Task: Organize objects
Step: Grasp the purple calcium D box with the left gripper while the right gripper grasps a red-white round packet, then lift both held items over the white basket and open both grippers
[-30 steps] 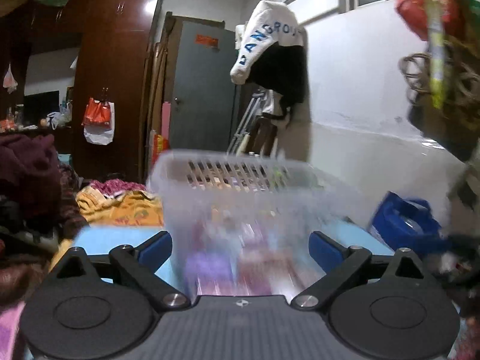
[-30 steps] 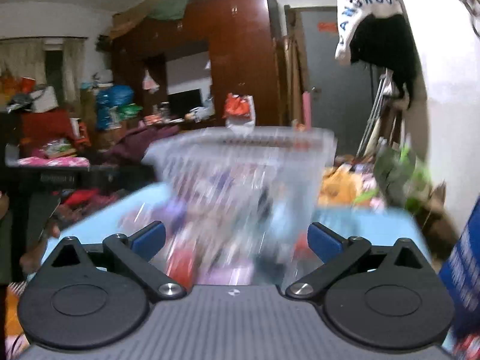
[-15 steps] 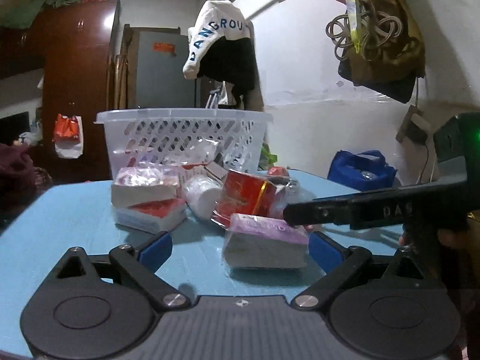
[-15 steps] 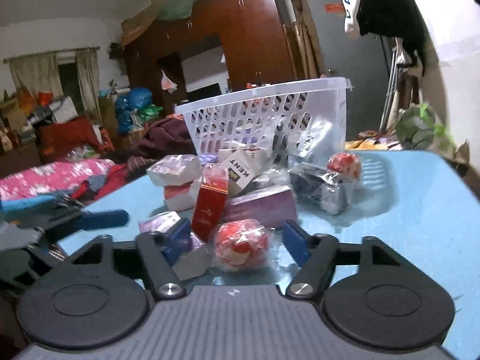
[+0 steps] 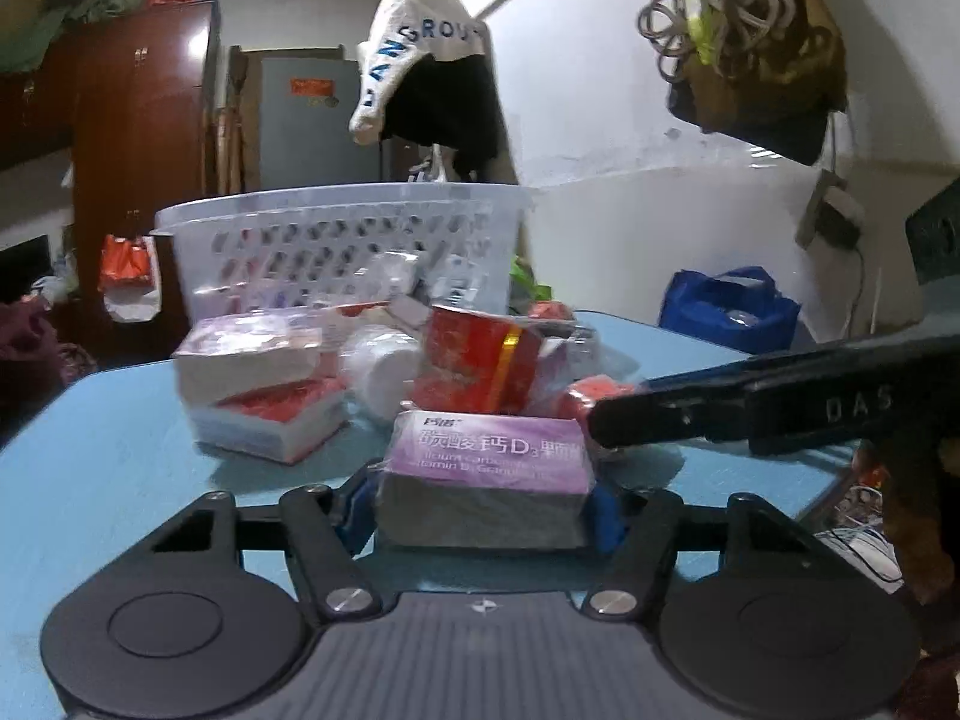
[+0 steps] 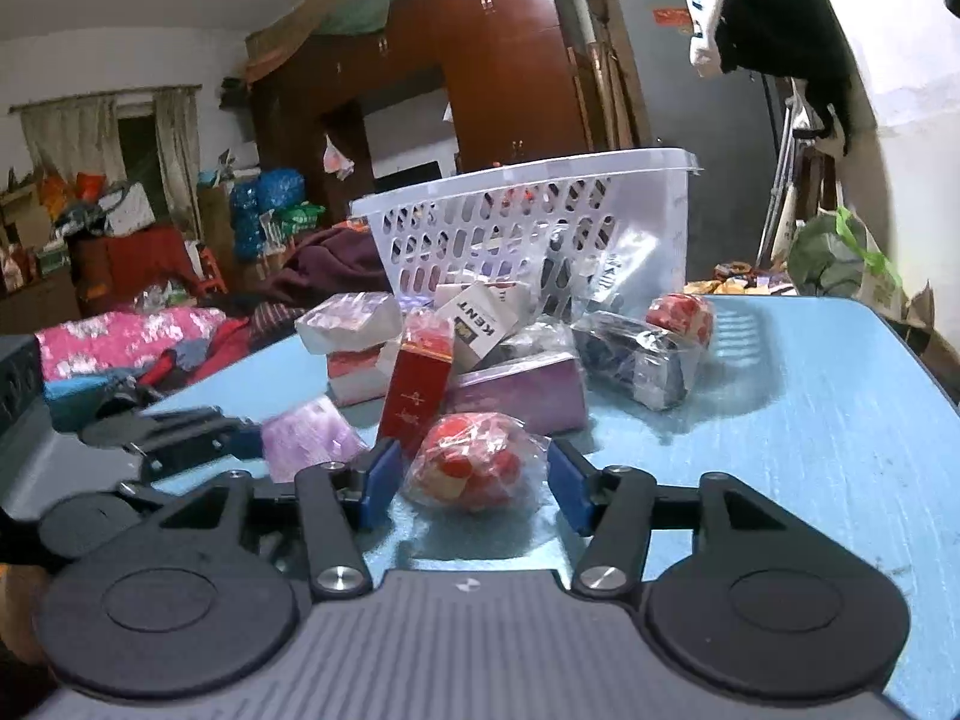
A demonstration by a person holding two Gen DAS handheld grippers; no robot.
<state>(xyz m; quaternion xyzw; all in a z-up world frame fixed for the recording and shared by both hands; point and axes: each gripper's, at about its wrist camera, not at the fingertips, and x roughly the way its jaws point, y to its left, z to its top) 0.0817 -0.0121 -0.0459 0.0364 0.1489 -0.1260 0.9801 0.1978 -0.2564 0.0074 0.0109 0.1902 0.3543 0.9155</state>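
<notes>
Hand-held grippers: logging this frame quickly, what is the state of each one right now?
Left hand-held gripper: closed on the purple medicine box.
Right hand-held gripper: open around the wrapped red ball, not visibly touching it.

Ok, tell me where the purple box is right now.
In the left wrist view the purple box lies on the blue table, between the left tongs, just in front of the red box.

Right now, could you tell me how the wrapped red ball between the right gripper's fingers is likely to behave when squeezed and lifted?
The red ball is round, so it may roll off if nudged on the blue table. Its loose, crinkled clear wrap looks slippery, so the right gripper might pinch film first. It probably weighs little.
</notes>
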